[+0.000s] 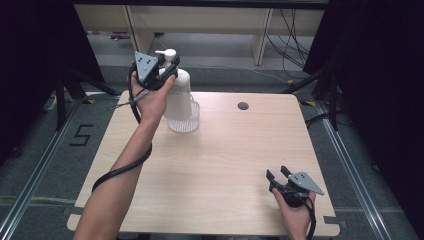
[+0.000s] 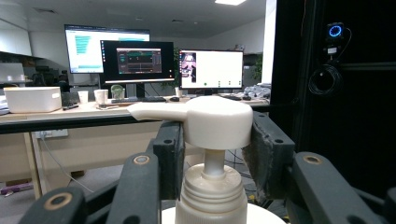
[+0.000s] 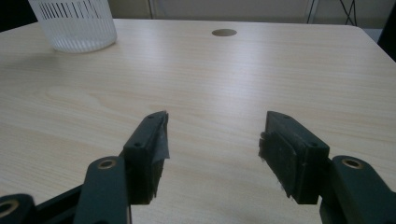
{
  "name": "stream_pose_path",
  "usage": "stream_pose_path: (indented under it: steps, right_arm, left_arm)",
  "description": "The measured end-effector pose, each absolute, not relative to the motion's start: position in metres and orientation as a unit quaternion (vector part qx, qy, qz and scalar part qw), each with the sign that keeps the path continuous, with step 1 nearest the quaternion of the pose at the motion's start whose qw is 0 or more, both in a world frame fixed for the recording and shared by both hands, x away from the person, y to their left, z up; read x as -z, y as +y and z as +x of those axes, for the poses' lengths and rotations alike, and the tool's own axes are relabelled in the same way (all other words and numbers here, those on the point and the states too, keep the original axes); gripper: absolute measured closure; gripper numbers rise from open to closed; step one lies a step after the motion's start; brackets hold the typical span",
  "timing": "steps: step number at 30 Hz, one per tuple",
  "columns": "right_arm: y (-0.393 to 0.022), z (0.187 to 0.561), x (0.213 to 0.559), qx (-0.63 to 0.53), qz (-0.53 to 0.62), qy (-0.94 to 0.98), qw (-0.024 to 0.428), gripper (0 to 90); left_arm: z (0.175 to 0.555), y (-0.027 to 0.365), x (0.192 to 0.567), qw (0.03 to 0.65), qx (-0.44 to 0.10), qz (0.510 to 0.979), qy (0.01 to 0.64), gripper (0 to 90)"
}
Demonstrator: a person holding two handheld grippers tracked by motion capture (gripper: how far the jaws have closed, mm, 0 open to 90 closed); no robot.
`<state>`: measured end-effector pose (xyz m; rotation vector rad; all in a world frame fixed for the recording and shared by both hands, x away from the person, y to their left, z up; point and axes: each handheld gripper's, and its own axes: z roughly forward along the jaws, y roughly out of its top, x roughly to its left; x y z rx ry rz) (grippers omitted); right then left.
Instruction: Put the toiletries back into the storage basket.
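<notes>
Left gripper (image 2: pixel 212 144) clamps the white plastic pump bottle's head (image 2: pixel 205 120) above the clear ribbed cup (image 1: pixel 184 119); right gripper (image 3: pixel 212 149) gapes wide over the pale wooden worktop (image 3: pixel 224 84).

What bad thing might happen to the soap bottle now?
The left tool grips the white pump bottle only by its pump head, so the bottle might swing, or the head could get pressed and squirt soap. The bottle's lower part sits in the clear basket, which looks light, so it might tip or slide. The right tool is open near the table corner, too far to help.
</notes>
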<state>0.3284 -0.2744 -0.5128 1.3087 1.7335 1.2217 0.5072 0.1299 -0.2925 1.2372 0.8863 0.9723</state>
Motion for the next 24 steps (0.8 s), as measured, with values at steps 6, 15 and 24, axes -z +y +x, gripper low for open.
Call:
stream_pose_path:
  steps: [6, 15, 24]
  right_arm:
    - [-0.273, 0.328, 0.513, -0.465, 0.505, 0.658, 0.31, 41.1]
    - [-0.271, 0.327, 0.513, -0.472, 0.516, 0.648, 0.301, 41.0]
    - [-0.273, 0.329, 0.513, -0.463, 0.5, 0.659, 0.32, 40.9]
  left_arm:
    - [0.51, 0.128, 0.293, 0.619, -0.416, 0.538, 0.393, 59.1]
    - [0.519, 0.128, 0.292, 0.617, -0.415, 0.54, 0.394, 59.1]
    - [0.526, 0.128, 0.293, 0.613, -0.416, 0.542, 0.397, 59.1]
